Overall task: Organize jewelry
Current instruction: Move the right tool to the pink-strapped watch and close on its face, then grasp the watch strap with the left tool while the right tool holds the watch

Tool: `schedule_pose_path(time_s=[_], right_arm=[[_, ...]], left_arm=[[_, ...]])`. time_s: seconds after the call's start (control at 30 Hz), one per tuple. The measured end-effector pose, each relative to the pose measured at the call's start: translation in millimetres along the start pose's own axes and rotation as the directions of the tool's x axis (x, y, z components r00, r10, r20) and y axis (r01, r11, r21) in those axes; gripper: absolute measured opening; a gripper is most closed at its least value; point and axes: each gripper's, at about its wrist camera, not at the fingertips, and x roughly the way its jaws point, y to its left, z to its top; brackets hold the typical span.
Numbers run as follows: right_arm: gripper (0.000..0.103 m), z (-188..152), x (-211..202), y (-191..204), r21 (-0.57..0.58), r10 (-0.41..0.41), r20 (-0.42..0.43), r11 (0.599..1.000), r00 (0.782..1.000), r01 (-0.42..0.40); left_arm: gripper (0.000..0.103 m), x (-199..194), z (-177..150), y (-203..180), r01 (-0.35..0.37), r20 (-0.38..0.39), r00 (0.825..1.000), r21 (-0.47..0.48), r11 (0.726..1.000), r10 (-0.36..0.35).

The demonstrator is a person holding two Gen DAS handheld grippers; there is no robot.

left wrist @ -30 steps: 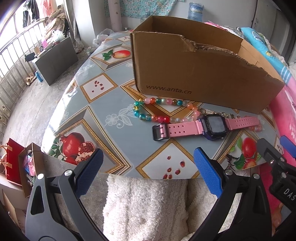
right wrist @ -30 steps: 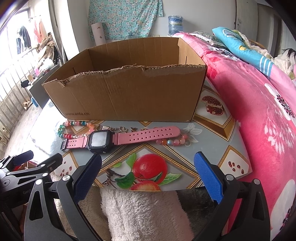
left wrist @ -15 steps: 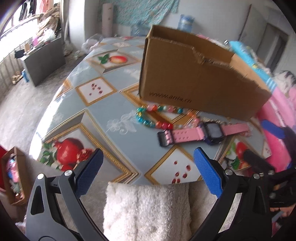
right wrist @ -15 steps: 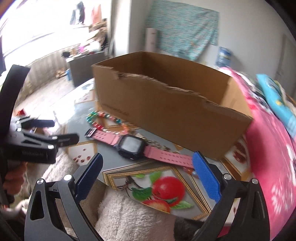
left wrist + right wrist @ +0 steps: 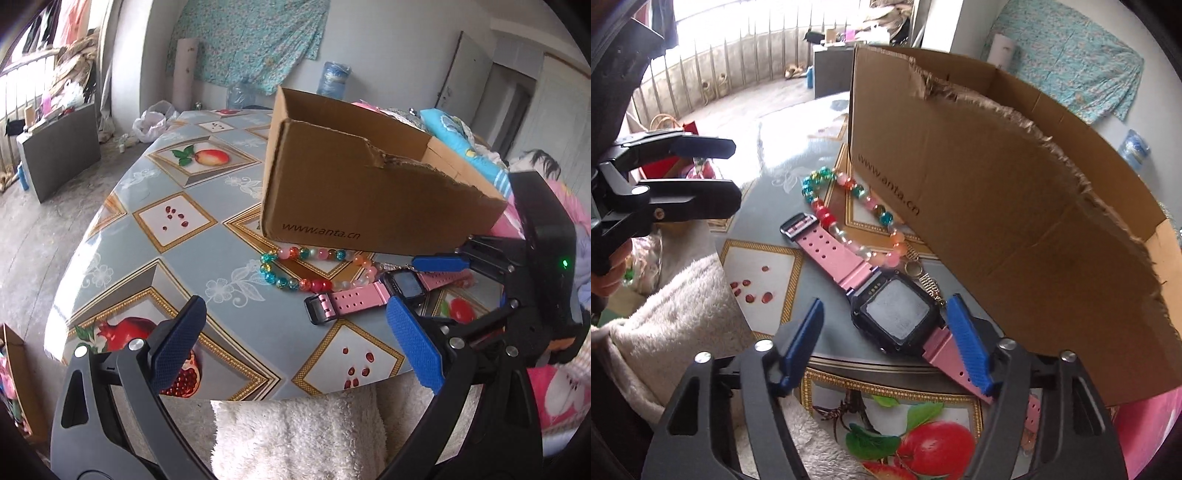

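Right gripper (image 5: 886,343) closing astride pink smartwatch (image 5: 894,317) lying ahead of cardboard box (image 5: 1015,221), pads not yet touching; left gripper (image 5: 295,339) spread, empty; risk: snagging beaded bracelet (image 5: 849,214) touching strap, dragging it along.

The torn cardboard box (image 5: 1015,206) walls off everything just beyond my right claw (image 5: 886,343). Bare tabletop (image 5: 761,273) lies open to its left. My left claw (image 5: 698,166) hangs farther that way.
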Motion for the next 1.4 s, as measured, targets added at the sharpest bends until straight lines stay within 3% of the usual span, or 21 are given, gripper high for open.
schedule_pose_path(time_s=[0.2, 0.3, 0.57, 0.67, 0.8, 0.93, 1.03, 1.1, 1.23, 1.27, 1.4], right_arm=[[0.063, -8.4, 0.2, -7.5, 0.024, 0.03, -0.015, 0.999, 0.999, -0.03], [0.053, -4.9, 2.4, -10.0, 0.015, 0.043, -0.019, 0.999, 0.999, -0.043], [0.053, -5.4, -1.6, -8.6, 0.016, 0.1, -0.031, 0.995, 0.995, -0.099], [0.053, -6.5, -6.2, -15.8, 0.05, 0.147, -0.03, 0.988, 0.989, -0.145], [0.053, -6.9, -5.9, -29.3, 0.104, 0.24, -0.048, 0.967, 0.97, -0.234], [0.053, -7.3, 0.3, -55.5, 0.23, 0.401, -0.053, 0.896, 0.915, -0.38], [0.053, -8.2, 3.4, -64.9, 0.264, 0.457, -0.061, 0.865, 0.887, -0.427], [0.053, -7.9, 6.0, -67.2, 0.27, 0.475, -0.066, 0.855, 0.878, -0.442], [0.053, -10.8, 7.8, -71.7, 0.272, 0.489, -0.057, 0.846, 0.87, -0.458], [0.053, -9.0, 8.2, -67.7, 0.274, 0.493, -0.051, 0.843, 0.869, -0.462], [0.053, -11.9, 5.6, -68.1, 0.266, 0.501, -0.03, 0.838, 0.865, -0.476]], left_arm=[[0.094, 5.7, -7.5, -15.4, -0.022, -0.006, 1.0, 0.077, 0.997, 0.022], [0.094, 5.9, -10.0, -25.0, -0.05, 0.011, 0.999, 0.139, 0.989, 0.049], [0.094, -0.7, -18.4, -40.4, -0.07, 0.019, 0.998, 0.254, 0.965, 0.067], [0.094, -5.2, -25.3, -49.9, -0.089, 0.028, 0.996, 0.326, 0.941, 0.085], [0.094, -7.4, -35.9, -68.4, -0.14, 0.057, 0.99, 0.441, 0.886, 0.128], [0.072, 1.3, -44.4, -91.0, -0.195, 0.077, 0.98, 0.542, 0.818, 0.182], [0.06, 11.2, -54.1, -105.1, -0.238, 0.088, 0.968, 0.606, 0.759, 0.234], [0.053, 14.9, -58.0, -111.6, -0.251, 0.093, 0.964, 0.63, 0.735, 0.249], [0.038, 22.7, -58.5, -116.6, -0.282, 0.093, 0.952, 0.633, 0.721, 0.291], [0.031, 24.6, -57.4, -116.4, -0.283, 0.083, 0.951, 0.627, 0.726, 0.299], [0.021, 27.4, -51.9, -114.1, -0.275, 0.063, 0.952, 0.607, 0.746, 0.3]])
